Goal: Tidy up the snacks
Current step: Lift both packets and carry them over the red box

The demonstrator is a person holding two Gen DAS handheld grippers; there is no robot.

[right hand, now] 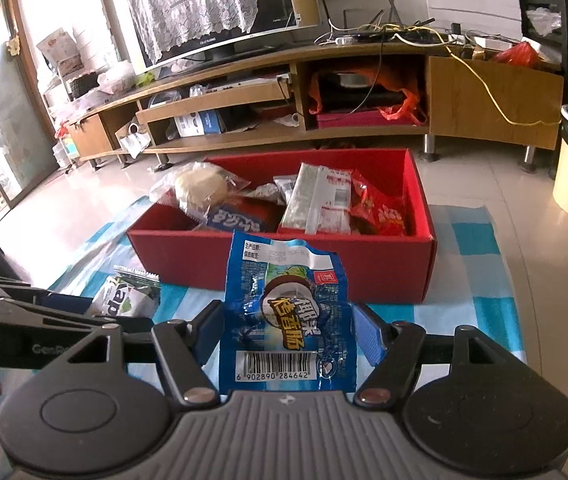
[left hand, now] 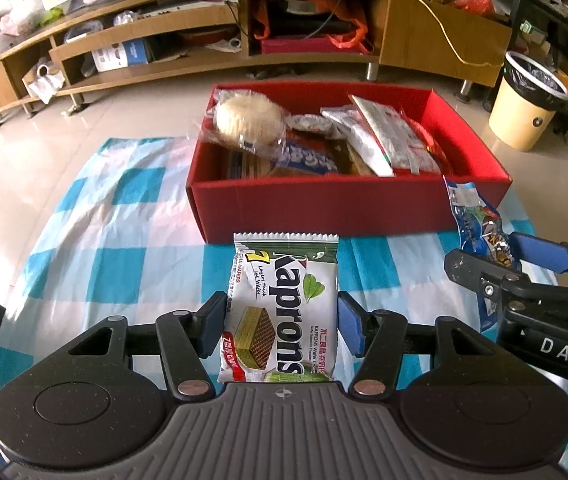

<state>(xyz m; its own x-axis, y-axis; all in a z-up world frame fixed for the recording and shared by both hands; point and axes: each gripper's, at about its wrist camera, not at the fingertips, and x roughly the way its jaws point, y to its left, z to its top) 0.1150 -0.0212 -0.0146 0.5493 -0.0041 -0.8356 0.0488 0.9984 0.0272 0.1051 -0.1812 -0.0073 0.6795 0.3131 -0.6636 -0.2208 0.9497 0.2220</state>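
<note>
My left gripper [left hand: 283, 325] is shut on a green and white Kaprons wafer pack [left hand: 284, 308], held upright above the checked cloth just in front of the red box [left hand: 348, 212]. My right gripper [right hand: 289, 330] is shut on a blue sausage snack bag [right hand: 284, 316] with a barcode at its bottom, also lifted in front of the red box [right hand: 284, 264]. The box is crowded with several snacks, among them a round pale cake in clear wrap [left hand: 249, 120] and silver packets [left hand: 380, 136]. The right gripper [left hand: 496, 258] shows at the right edge of the left wrist view, with the blue bag [left hand: 470, 216].
A blue and white checked cloth [left hand: 124, 232] covers the low surface under the box. Behind it runs a long wooden TV stand [left hand: 204, 32] with cluttered shelves. A yellow waste bin [left hand: 524, 100] stands on the tiled floor at the right.
</note>
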